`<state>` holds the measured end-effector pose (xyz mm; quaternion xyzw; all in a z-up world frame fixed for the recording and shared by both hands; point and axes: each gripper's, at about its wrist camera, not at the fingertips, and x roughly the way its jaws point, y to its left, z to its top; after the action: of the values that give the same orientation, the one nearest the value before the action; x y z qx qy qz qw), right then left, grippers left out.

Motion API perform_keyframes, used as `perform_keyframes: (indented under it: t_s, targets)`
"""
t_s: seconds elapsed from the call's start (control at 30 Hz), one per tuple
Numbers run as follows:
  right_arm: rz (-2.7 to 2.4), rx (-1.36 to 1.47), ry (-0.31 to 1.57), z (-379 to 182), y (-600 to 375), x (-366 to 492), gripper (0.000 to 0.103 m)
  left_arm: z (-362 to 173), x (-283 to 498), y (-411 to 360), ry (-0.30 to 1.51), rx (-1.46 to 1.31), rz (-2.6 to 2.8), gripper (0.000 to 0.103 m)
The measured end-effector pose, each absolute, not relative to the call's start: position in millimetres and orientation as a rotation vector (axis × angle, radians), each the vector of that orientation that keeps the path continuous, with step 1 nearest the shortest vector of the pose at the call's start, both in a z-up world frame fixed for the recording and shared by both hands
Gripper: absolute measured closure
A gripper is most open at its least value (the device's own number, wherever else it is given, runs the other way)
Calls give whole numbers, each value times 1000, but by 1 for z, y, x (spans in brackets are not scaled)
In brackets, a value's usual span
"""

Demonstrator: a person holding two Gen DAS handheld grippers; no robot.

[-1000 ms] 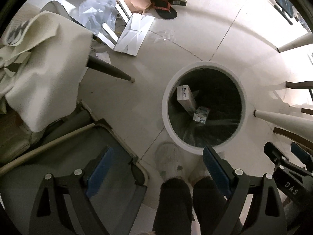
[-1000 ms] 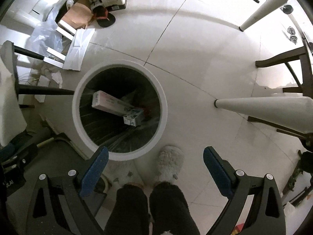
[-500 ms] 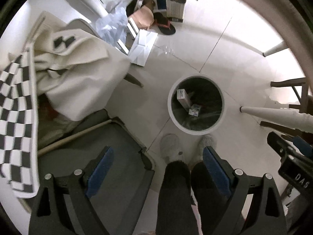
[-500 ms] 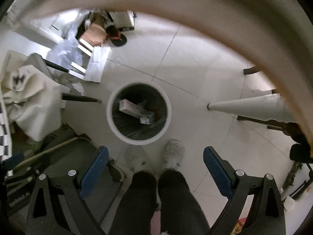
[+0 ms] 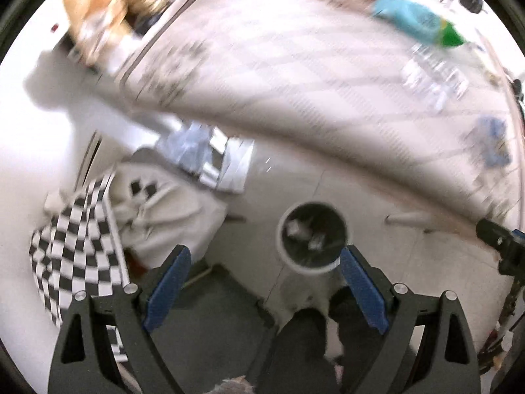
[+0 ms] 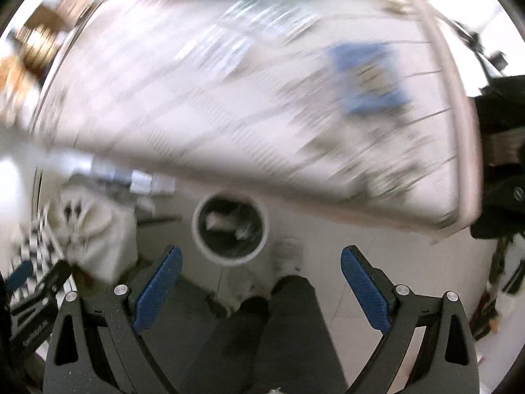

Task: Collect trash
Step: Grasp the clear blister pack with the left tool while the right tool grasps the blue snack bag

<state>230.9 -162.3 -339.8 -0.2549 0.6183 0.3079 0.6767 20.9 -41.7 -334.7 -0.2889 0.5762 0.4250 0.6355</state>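
A white round trash bin with a dark liner stands on the floor far below; small boxes lie inside it. It also shows in the right wrist view. My left gripper is open and empty, high above the bin. My right gripper is open and empty too. A table with a pale checked cloth is now in view, blurred by motion. On it lie a blue and green packet, a clear plastic piece and a blue item.
A chair draped with cream and black-checked cloth stands left of the bin. White cardboard and plastic wrap lie on the floor behind it. The person's dark-trousered legs are below. A table leg is right of the bin.
Both grippers have risen from just over the bin to above table height. The table top and its items came into view, and the bin looks much smaller. Both stayed open.
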Motion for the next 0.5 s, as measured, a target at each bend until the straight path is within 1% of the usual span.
perform_keyframes:
  t_s: [0.17,0.27,0.43,0.47,0.5]
  targets:
    - [606,-552,1369,-344,-139,313,4,-339,90,-19,1332,-642,940,10]
    - [594,-592,1368,-360,-119,341,4,-353,126,-1,1383,-635,936,10]
    - [643,-683,1418,-395,-81,368,5,-369,161,20,1442,-589,884,10]
    - [657,-687,1429,-398,-78,371,7,-372,170,25,1453,-568,857,10]
    - [686,-700,1447,-403,-73,374,17,-374,177,28,1459,-557,834,10]
